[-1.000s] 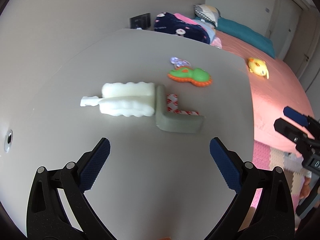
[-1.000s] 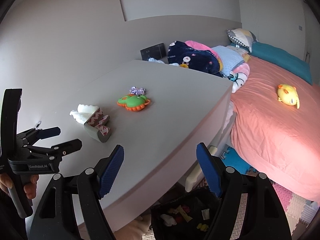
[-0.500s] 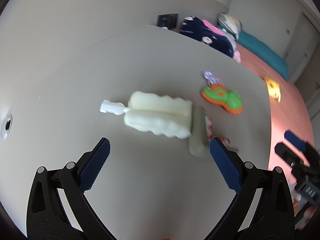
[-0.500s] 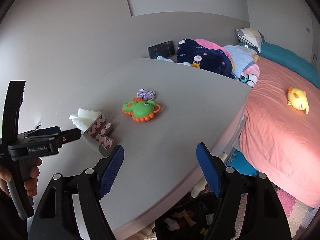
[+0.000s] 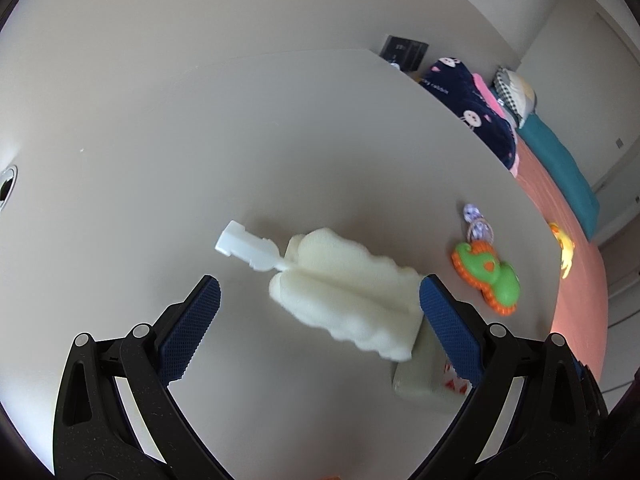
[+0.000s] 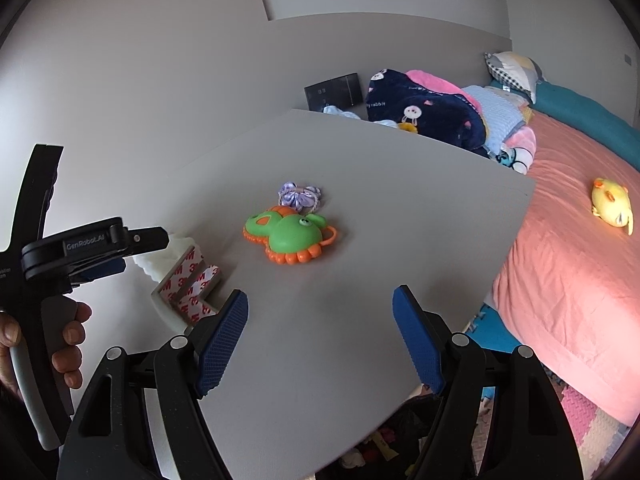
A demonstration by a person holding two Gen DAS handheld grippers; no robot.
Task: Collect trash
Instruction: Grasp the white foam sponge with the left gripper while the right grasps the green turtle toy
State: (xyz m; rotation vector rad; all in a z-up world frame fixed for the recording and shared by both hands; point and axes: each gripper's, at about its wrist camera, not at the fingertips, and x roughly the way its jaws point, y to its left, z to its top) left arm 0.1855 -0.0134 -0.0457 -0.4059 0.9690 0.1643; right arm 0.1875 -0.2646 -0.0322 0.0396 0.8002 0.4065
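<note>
A white foam sponge brush head (image 5: pixel 344 284) with a white plastic stub (image 5: pixel 246 246) lies on the grey table (image 5: pixel 280 120). Beside it lies a grey L-shaped foam corner guard with red-and-white 3M tape (image 6: pixel 188 284), also in the left wrist view (image 5: pixel 424 376). My left gripper (image 5: pixel 316 324) is open, its blue pads on either side of the sponge, close above it; it also shows in the right wrist view (image 6: pixel 116 252). My right gripper (image 6: pixel 320 344) is open and empty over the table's near part.
A green-and-orange toy (image 6: pixel 290 234) and a purple hair tie (image 6: pixel 298 194) lie mid-table. A bed (image 6: pixel 580 260) with a yellow plush (image 6: pixel 612 204) and a pile of blankets (image 6: pixel 432 116) stands to the right. A dark bin with trash (image 6: pixel 380 448) sits below the table edge.
My left gripper has moved forward and down to the sponge, which now lies between its pads. My right gripper has moved forward over the table.
</note>
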